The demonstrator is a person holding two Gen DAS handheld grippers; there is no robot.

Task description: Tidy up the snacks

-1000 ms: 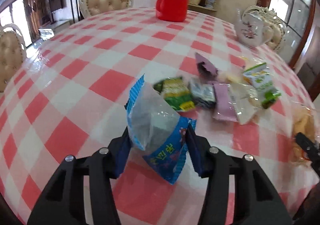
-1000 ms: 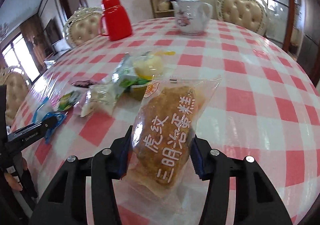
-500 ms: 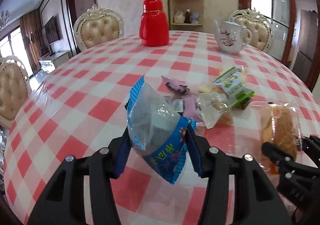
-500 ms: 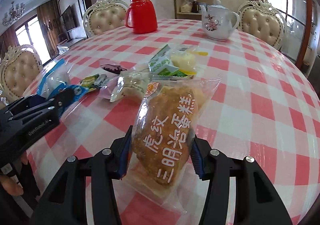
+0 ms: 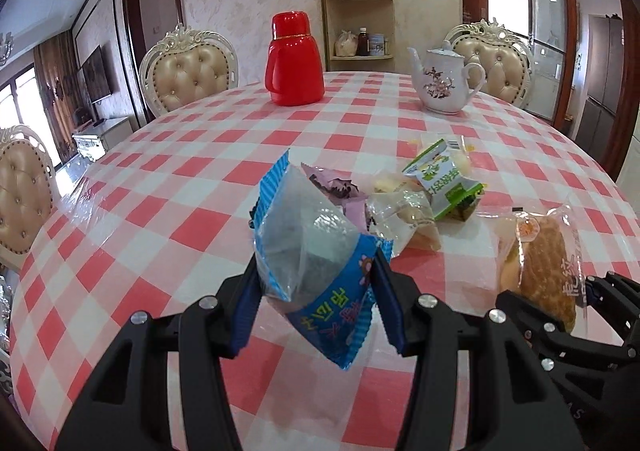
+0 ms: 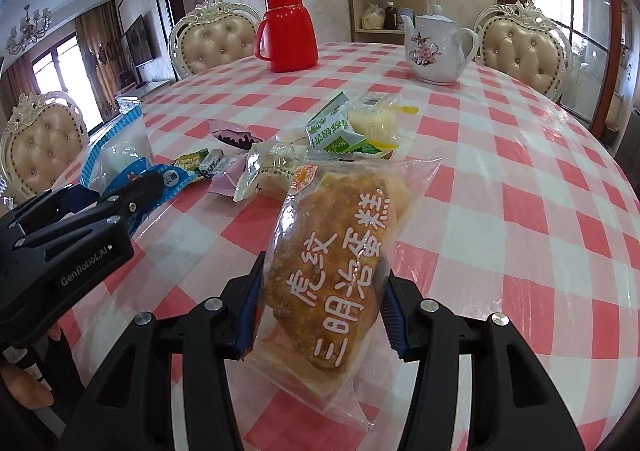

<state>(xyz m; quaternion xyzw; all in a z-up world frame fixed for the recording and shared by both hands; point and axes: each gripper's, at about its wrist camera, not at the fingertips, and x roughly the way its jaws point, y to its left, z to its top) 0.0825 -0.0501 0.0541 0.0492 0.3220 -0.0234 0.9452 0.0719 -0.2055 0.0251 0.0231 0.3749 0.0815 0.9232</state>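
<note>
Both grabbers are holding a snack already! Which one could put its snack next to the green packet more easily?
Probably the right hand-held gripper. Its cake packet sits straight in front of the green packet. The left hand-held gripper, with the blue packet, is farther to the side.

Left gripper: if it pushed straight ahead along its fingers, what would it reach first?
The left gripper, shut on the blue snack packet, points at the snack pile; the purple wrapper lies nearest in line, though depth is unclear.
</note>
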